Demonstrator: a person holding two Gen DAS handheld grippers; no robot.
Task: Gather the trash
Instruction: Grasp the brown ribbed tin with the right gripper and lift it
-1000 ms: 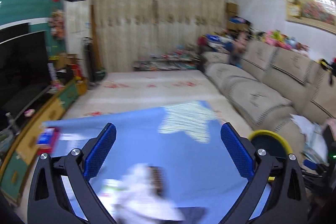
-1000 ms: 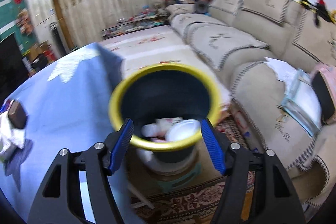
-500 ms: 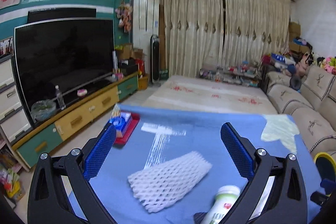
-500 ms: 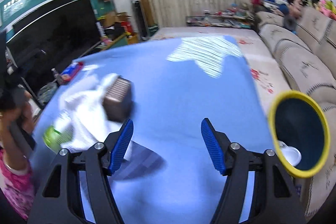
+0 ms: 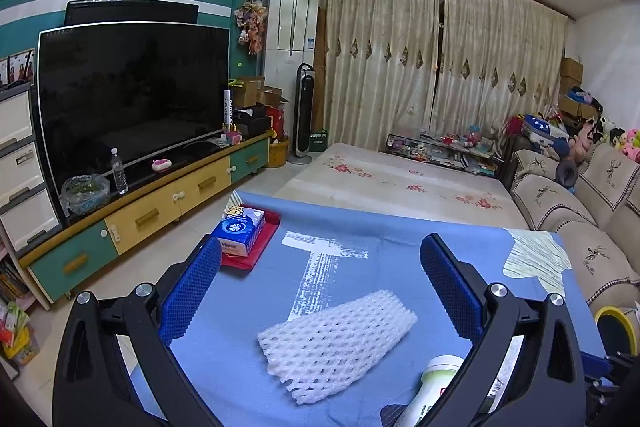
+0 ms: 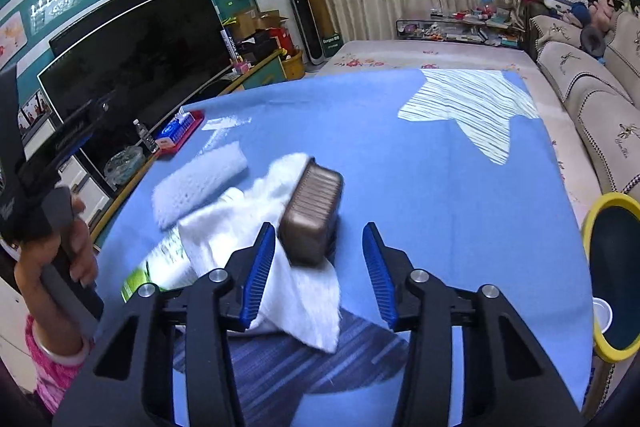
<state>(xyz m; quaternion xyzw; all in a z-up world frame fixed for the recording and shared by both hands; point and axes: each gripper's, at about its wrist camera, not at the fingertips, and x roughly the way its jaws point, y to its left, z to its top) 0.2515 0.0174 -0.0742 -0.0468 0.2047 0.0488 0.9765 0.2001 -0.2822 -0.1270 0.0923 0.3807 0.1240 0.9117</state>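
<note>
Tongs on the right (image 6: pixel 320 265) stand with their blue-padded fingers apart and nothing between them, poised low over the blue cloth-covered tabletop (image 6: pixel 420 179). Just ahead of their left finger sits a brown ribbed plastic tray (image 6: pixel 312 213), resting on a crumpled white tissue sheet (image 6: pixel 288 283) that spreads back under that finger. To the left of the tissue lies a white foam mesh fruit sleeve (image 6: pixel 196 183), and a green-and-white plastic bottle (image 6: pixel 154 269) lies on its side, partly covered by the tissue. At the tabletop's right edge stands a dark round bin with a yellow rim (image 6: pixel 612 269), a white cup visible inside it. The person's left hand (image 6: pixel 70 251) grips the other tool's handle at the left border.

The left tongs (image 5: pixel 320 281) are likewise spread wide and hold nothing. The foam mesh sleeve (image 5: pixel 336 343) lies on the tabletop (image 5: pixel 360 239) between their fingers and slightly below the tips, not touching either pad. The bottle's white cap end (image 5: pixel 434 383) shows beside the right finger's arm. Farther off, a blue tissue pack (image 5: pixel 240 229) rests on a flat red tray (image 5: pixel 260 247) at the tabletop's far left corner. The yellow-rimmed bin (image 5: pixel 614 327) peeks in at the right.
</note>
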